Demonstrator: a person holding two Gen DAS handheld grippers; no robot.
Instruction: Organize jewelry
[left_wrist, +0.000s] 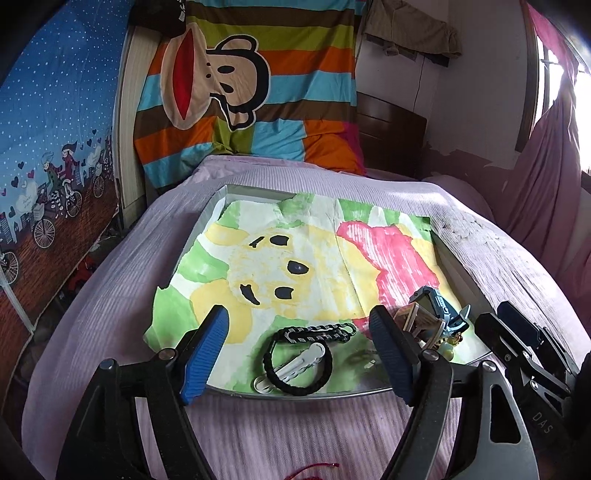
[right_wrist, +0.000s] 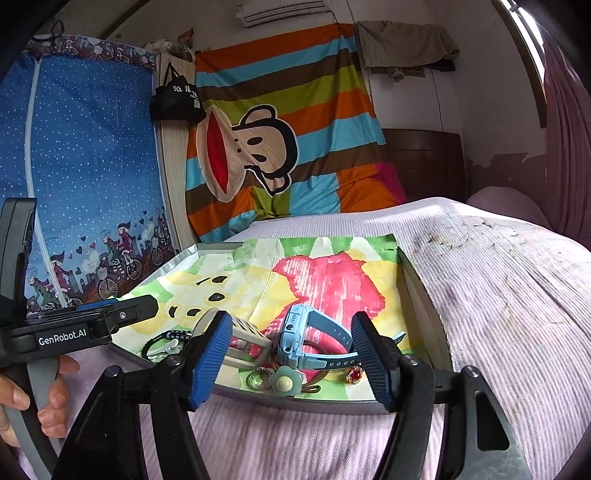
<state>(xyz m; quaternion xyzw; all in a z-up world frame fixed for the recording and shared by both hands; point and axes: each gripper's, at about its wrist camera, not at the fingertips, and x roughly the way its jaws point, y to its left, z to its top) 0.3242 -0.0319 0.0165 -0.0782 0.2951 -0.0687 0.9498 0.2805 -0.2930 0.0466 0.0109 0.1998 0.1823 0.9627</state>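
Observation:
A shallow tray (left_wrist: 218, 206) lined with a painted paper sits on the bed. In the left wrist view, a black braided bracelet (left_wrist: 299, 365), a white clip (left_wrist: 295, 363) and a black-and-white cord strap (left_wrist: 317, 330) lie at the tray's near edge. My left gripper (left_wrist: 301, 354) is open and empty just above them. In the right wrist view, a blue watch (right_wrist: 306, 339), a beige watch (right_wrist: 243, 338), a flower hair tie (right_wrist: 283, 382), a silver ring (right_wrist: 257, 380) and a red-stone ring (right_wrist: 354, 375) lie at the tray's (right_wrist: 295, 404) near right corner. My right gripper (right_wrist: 291, 362) is open and empty over them.
The tray rests on a lilac ribbed bedspread (right_wrist: 498, 295). A striped monkey-print cloth (left_wrist: 236, 85) hangs behind, a blue wardrobe cover (left_wrist: 48, 147) at left, pink curtains (left_wrist: 546, 177) at right. A red cord (left_wrist: 314, 469) lies on the bedspread near me.

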